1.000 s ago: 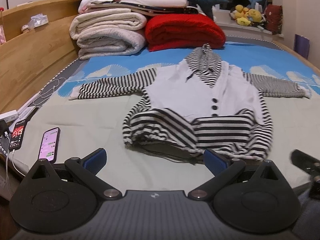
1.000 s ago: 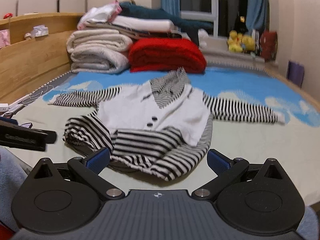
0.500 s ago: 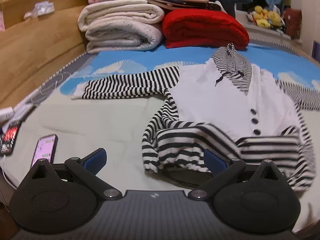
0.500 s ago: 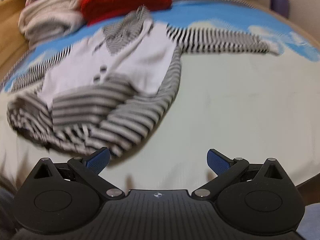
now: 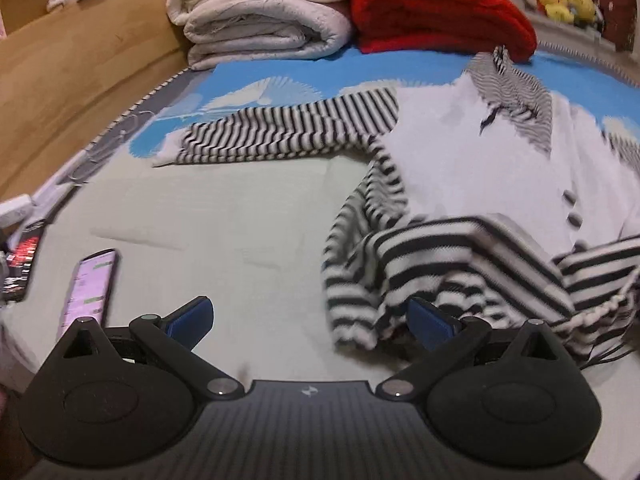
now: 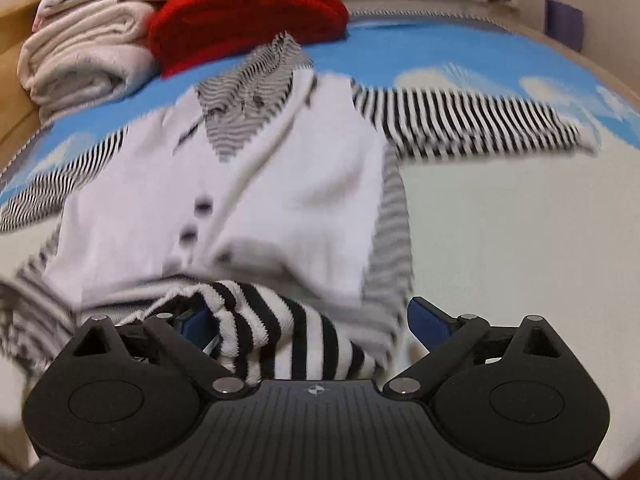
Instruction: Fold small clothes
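Note:
A small white cardigan (image 5: 480, 160) with black-and-white striped sleeves, hood and hem lies face up on the bed, sleeves spread; it also shows in the right wrist view (image 6: 280, 184). My left gripper (image 5: 310, 320) is open, low over the sheet at the cardigan's near left hem corner (image 5: 360, 304), with its right finger (image 5: 430, 322) at the hem. My right gripper (image 6: 310, 322) is open with the bunched striped hem (image 6: 288, 336) lying between its fingers, against the left finger (image 6: 196, 320).
Folded cream blankets (image 5: 260, 12) and a red blanket (image 5: 440, 12) are stacked at the head of the bed. A wooden side board (image 5: 60, 80) runs along the left. Two phones (image 5: 88, 288) lie at the left edge. Soft toys (image 5: 564, 0) sit on the sill.
Both grippers have moved forward and down to the cardigan's hem. The right gripper now has the striped hem between its open fingers; the left has reached the left hem corner.

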`<state>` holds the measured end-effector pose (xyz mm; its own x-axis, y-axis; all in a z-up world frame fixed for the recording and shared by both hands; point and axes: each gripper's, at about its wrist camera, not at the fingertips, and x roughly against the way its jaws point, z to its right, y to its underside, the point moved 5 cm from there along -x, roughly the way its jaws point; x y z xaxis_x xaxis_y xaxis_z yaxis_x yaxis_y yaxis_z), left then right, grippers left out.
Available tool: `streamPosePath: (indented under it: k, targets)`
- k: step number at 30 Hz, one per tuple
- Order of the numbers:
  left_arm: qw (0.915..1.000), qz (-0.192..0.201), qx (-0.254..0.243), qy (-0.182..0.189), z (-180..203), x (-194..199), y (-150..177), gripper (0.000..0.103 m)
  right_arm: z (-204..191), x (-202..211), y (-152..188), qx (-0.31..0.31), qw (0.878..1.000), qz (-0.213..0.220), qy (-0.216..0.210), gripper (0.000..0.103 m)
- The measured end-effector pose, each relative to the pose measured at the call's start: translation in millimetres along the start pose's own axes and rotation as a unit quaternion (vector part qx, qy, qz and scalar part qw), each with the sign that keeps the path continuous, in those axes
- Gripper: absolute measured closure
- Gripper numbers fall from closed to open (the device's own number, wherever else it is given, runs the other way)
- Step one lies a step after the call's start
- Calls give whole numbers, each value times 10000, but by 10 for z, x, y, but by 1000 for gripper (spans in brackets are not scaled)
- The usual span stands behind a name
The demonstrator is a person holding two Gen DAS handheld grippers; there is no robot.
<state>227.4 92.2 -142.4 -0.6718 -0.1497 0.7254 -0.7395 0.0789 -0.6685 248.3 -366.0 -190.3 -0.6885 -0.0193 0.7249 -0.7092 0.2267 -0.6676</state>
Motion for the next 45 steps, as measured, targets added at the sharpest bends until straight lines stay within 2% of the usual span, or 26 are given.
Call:
streamPosePath:
  k: [3,6,8,10,12,16,18,20,21,22,23,24,25,26,29,31,33,36,38,39,40,41,42,45]
  targets:
    - [9990,196,86,398,117,4,-131,0,85,-313,-206,-293,9987,-373,-173,4]
    - [9980,345,-90,521,258,-31,-210,0,212,-368,-398,-876,9942,-337,-521,5]
    - [9981,199,-168,557,351,-112,-213,0,294,-289,-471,-1185,9902,-180,-711,5]
    - [9980,-77,-190,593,403,-196,-181,0,327,-262,-450,-1335,9873,-315,-804,5]
    - [9980,-257,-170,555,411,-261,-160,0,296,-265,-359,-1231,9877,-529,-806,5]
    - [9987,-305,205,339,278,-339,-169,0,217,-154,50,-1194,9867,-951,-562,5]
    - [9981,-326,413,315,217,-378,-174,0,214,-105,321,-1617,9764,-1304,-596,5]
    - [9976,-366,472,349,208,-405,-156,4,197,-57,549,-2199,9617,-1445,-766,4]
    - [9977,-378,404,387,223,-414,-150,13,163,1,608,-2237,9633,-1265,-775,4]
    - [9979,-370,315,428,240,-414,-150,36,118,51,632,-2125,9681,-1111,-721,8]
    - [9981,-335,254,458,243,-397,-145,54,78,89,648,-2054,9704,-1037,-729,32]
    - [9983,-292,242,439,228,-370,-139,90,54,111,660,-2022,9707,-977,-855,55]
    - [9986,-258,278,364,191,-325,-123,94,38,125,680,-1984,9690,-1041,-1040,88]
    - [9988,-211,379,241,121,-245,-98,94,59,165,684,-1923,9699,-1082,-1028,88]
    - [9959,-299,718,463,-33,75,56,103,181,518,551,-1217,9857,-698,-931,89]
    - [9968,-197,690,351,-71,294,192,103,351,853,440,-734,9942,-361,-697,91]
    - [9941,-309,826,634,-67,441,378,103,595,1170,353,-350,9978,-124,-542,91]
    - [9911,-451,885,890,21,516,570,103,776,1340,361,-12,9989,-147,-444,91]
    - [9892,-352,976,1036,62,561,558,99,753,1331,488,116,9969,-297,-721,91]
    - [9890,-207,958,1112,85,607,515,89,745,1301,554,16,9959,-348,-837,90]
    - [9897,-34,845,1152,123,657,463,59,715,1265,615,-52,9950,-386,-921,90]
    - [9910,104,677,1150,172,691,404,41,677,1249,649,-61,9943,-402,-987,90]
    - [9922,244,485,1121,236,705,344,17,655,1230,683,-81,9942,-363,-1005,90]
    - [9908,654,-395,1114,533,650,183,15,637,1197,685,-257,9933,-279,-1090,90]
